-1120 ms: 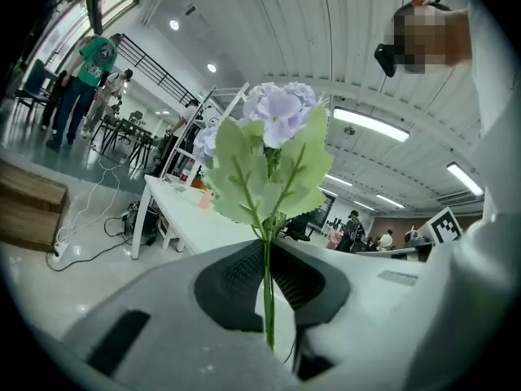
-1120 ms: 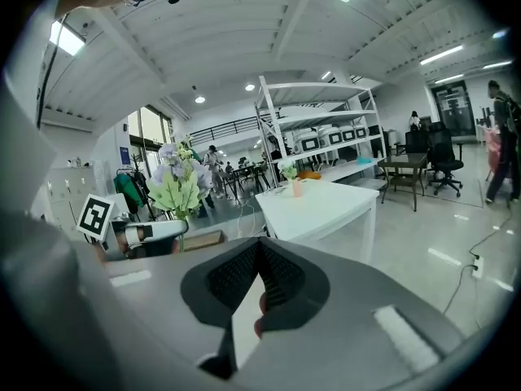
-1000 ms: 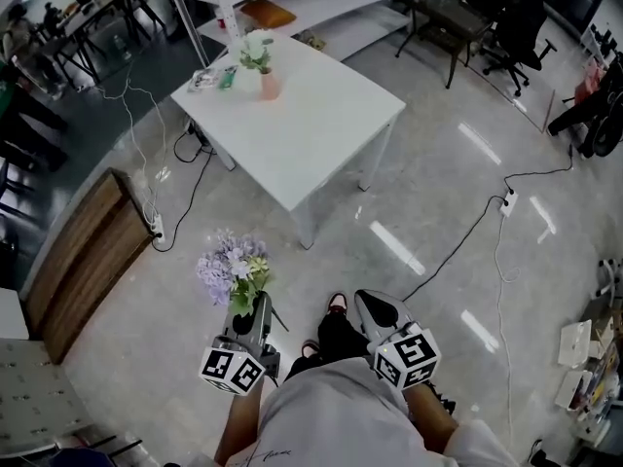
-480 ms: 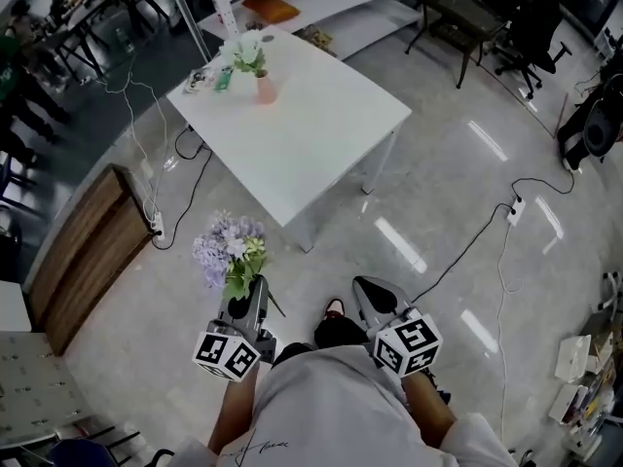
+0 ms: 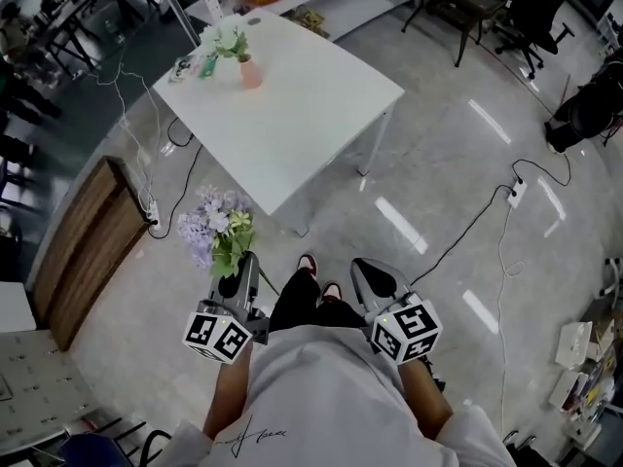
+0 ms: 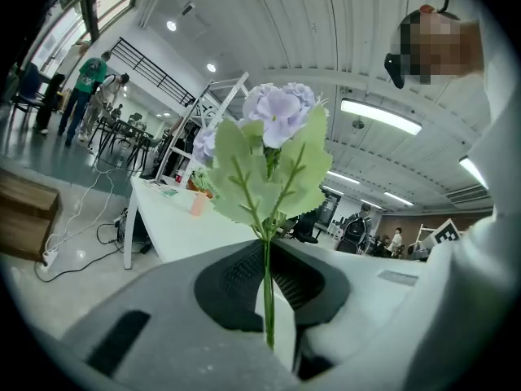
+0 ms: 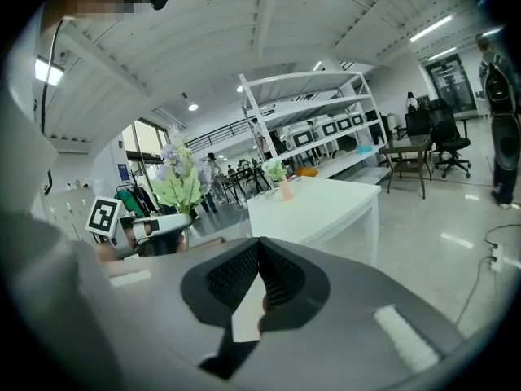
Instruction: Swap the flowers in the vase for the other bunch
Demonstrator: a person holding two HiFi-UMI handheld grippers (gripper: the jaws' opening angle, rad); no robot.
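Bright overall, floor [image 5: 438,163] glare streaks, fisheye-warped edges.

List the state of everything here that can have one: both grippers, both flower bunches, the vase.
Left gripper: shut on the stem of the purple artificial flower bunch.
Right gripper: shut, nothing in it.
Purple artificial flower bunch: held upright above the floor, short of the table.
Small pink vase: upright on the white square table, towards its far corner.
White and green flower bunch: standing in the small pink vase, not yet taken out.
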